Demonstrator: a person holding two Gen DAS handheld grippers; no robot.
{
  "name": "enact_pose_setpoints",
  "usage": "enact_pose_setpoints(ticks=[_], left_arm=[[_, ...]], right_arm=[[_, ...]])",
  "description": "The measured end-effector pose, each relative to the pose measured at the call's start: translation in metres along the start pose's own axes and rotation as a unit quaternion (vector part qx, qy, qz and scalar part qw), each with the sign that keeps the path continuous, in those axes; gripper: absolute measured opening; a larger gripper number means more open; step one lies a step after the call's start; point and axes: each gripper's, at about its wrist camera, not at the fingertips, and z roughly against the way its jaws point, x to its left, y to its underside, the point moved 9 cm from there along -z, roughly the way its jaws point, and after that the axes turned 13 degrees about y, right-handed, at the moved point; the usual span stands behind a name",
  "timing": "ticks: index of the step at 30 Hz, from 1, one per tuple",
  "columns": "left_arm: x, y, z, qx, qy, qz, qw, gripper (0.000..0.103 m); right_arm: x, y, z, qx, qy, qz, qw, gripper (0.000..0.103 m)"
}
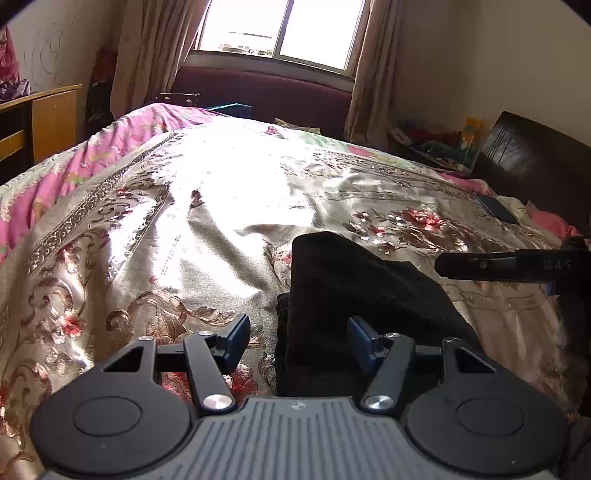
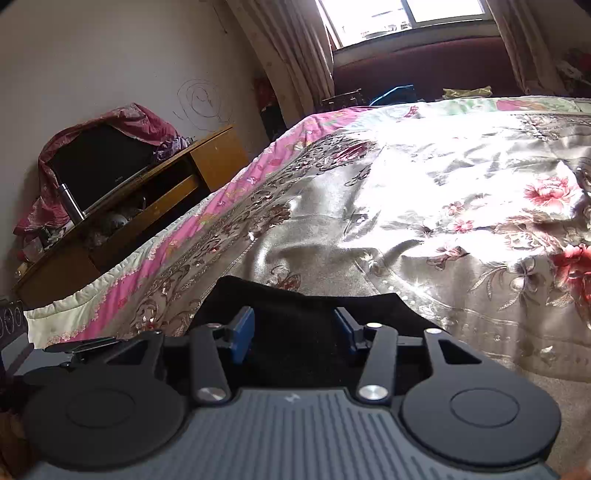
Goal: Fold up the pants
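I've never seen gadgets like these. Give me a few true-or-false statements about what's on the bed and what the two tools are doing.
1. The pants are black. True.
2. The pants lie on a bare wooden table. False: they lie on a shiny floral bedspread.
3. The left gripper has its jaws apart, with nothing clamped between them. True.
4. The right gripper is clamped shut on the pants. False: its jaws are open, with the black cloth just ahead of them.
5. Curtains cover the whole window. False: they hang at its sides, and daylight comes in.
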Motion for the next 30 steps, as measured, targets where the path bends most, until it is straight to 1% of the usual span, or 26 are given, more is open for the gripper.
enact_pose_setpoints(ticks=[1, 3, 5, 7, 8, 9, 11, 13, 14, 15, 17, 18, 19, 21, 22, 24, 27, 28, 30], left_arm=[[-0.006, 0.000, 0.012, 0.000, 0.007, -0.009, 0.9999, 0.071], [-0.019, 0.005, 0.029, 0.007, 0.017, -0.028, 0.9994, 0.071], [-0.032, 0.016, 0.038, 0.032, 0.028, -0.058, 0.9974, 0.071], [-0.035, 0.032, 0.038, 0.070, -0.006, -0.100, 0.9924, 0.072], [-0.031, 0.042, 0.036, 0.093, -0.028, -0.121, 0.9878, 0.072], [-0.022, 0.052, 0.033, 0.116, -0.043, -0.122, 0.9848, 0.073], [-0.003, 0.063, 0.027, 0.140, -0.048, -0.078, 0.9859, 0.074], [0.010, 0.064, 0.030, 0.134, -0.045, -0.034, 0.9893, 0.074], [0.011, 0.058, 0.036, 0.122, -0.045, -0.024, 0.9912, 0.073], [0.008, 0.052, 0.043, 0.108, -0.036, -0.020, 0.9933, 0.073], [0.001, 0.040, 0.054, 0.085, -0.013, -0.007, 0.9963, 0.073], [-0.001, 0.035, 0.057, 0.076, 0.002, 0.003, 0.9971, 0.073], [-0.003, 0.029, 0.056, 0.068, 0.019, 0.016, 0.9974, 0.073], [-0.005, 0.016, 0.045, 0.047, 0.046, 0.037, 0.9971, 0.073], [-0.005, 0.013, 0.036, 0.044, 0.054, 0.039, 0.9968, 0.073], [-0.004, 0.013, 0.006, 0.060, 0.074, 0.044, 0.9945, 0.073], [0.004, 0.028, -0.030, 0.102, 0.105, 0.076, 0.9863, 0.075], [0.007, 0.035, -0.039, 0.111, 0.113, 0.086, 0.9835, 0.080], [0.009, 0.039, -0.045, 0.114, 0.130, 0.089, 0.9809, 0.085]], right_arm=[[-0.001, 0.006, 0.015, 0.002, 0.001, 0.002, 1.000, 0.049], [0.001, 0.025, 0.034, 0.020, -0.001, -0.002, 1.000, 0.050], [0.009, 0.047, 0.045, 0.041, -0.004, -0.004, 0.999, 0.050], [0.019, 0.066, 0.050, 0.055, -0.009, 0.007, 0.998, 0.049], [0.024, 0.076, 0.048, 0.063, -0.008, 0.019, 0.998, 0.050], [0.027, 0.087, 0.043, 0.076, 0.000, 0.031, 0.997, 0.051], [0.027, 0.104, 0.028, 0.092, 0.011, 0.048, 0.995, 0.050], [0.025, 0.106, 0.023, 0.098, 0.016, 0.048, 0.994, 0.049], [0.025, 0.100, 0.028, 0.096, 0.013, 0.038, 0.995, 0.049], [0.023, 0.092, 0.035, 0.090, 0.014, 0.030, 0.995, 0.050], [0.013, 0.074, 0.053, 0.063, 0.023, 0.014, 0.998, 0.051], [0.006, 0.068, 0.062, 0.050, 0.028, 0.004, 0.998, 0.056], [-0.002, 0.064, 0.065, 0.042, 0.036, -0.005, 0.998, 0.063], [-0.023, 0.060, 0.060, 0.035, 0.064, -0.020, 0.997, 0.066], [-0.034, 0.062, 0.053, 0.044, 0.079, -0.034, 0.995, 0.067], [-0.051, 0.071, 0.037, 0.075, 0.083, -0.077, 0.991, 0.067], [-0.064, 0.084, 0.016, 0.103, 0.062, -0.131, 0.984, 0.067], [-0.065, 0.085, 0.011, 0.105, 0.053, -0.144, 0.983, 0.067], [-0.064, 0.085, -0.002, 0.109, 0.017, -0.172, 0.979, 0.069]])
